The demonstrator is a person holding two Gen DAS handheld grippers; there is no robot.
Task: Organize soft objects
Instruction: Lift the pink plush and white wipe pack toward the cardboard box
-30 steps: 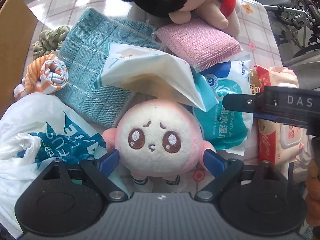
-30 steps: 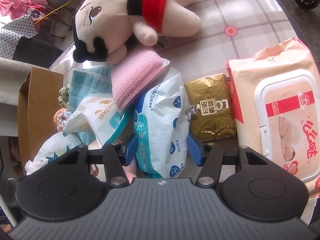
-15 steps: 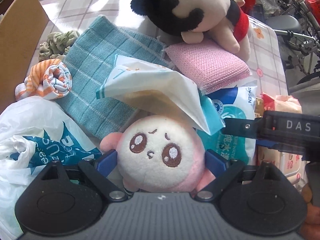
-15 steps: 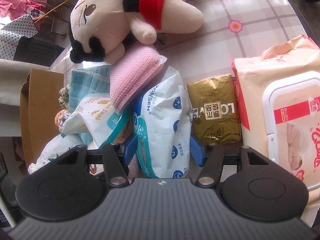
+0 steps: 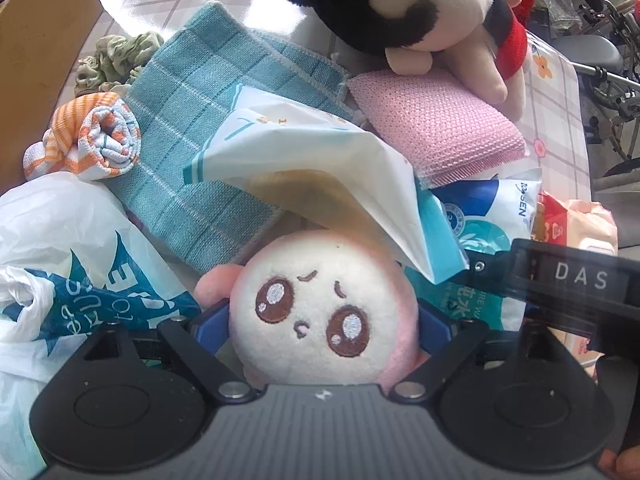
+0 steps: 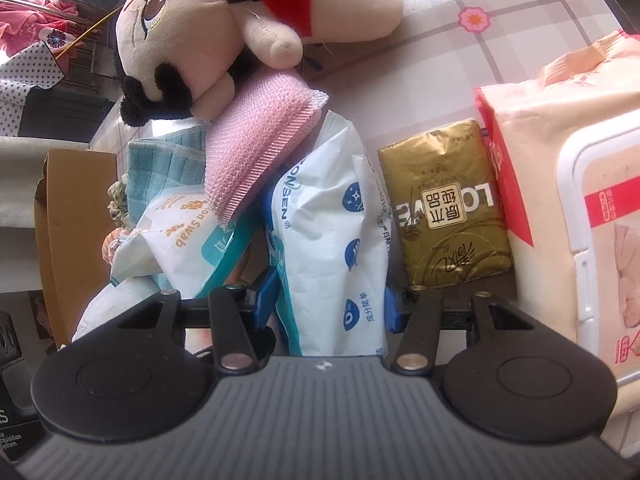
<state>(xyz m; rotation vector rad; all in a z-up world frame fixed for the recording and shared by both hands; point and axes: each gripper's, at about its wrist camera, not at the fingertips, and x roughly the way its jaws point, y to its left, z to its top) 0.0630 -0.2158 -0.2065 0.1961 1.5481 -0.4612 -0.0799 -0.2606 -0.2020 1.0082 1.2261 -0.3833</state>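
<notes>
A round pink and white plush (image 5: 320,312) with big brown eyes lies between the fingers of my left gripper (image 5: 320,326), which points straight down. Its jaws stand wide, one blue pad at each side of the plush, with no squeeze showing. A white cotton swab bag (image 5: 312,152) overhangs the plush's top. My right gripper (image 6: 330,304) straddles a white and blue wipes pack (image 6: 328,220). Its jaws are closing, and both pads touch the pack's creased sides. The right gripper's black body (image 5: 576,280) shows at the right of the left wrist view.
A big doll (image 6: 192,40) with black hair rests its head on a pink sponge cloth (image 6: 256,140). A teal towel (image 5: 200,120), a rolled striped cloth (image 5: 96,136), a green scrunchie (image 5: 116,56) and a plastic bag (image 5: 60,260) lie left. A cardboard box (image 6: 68,220) stands far left. A gold tissue pack (image 6: 444,208) and a large pink wipes pack (image 6: 580,200) lie right.
Both grippers have sunk lower. The plush now sits deeper between the left fingers. The right jaws have narrowed onto the wipes pack.
</notes>
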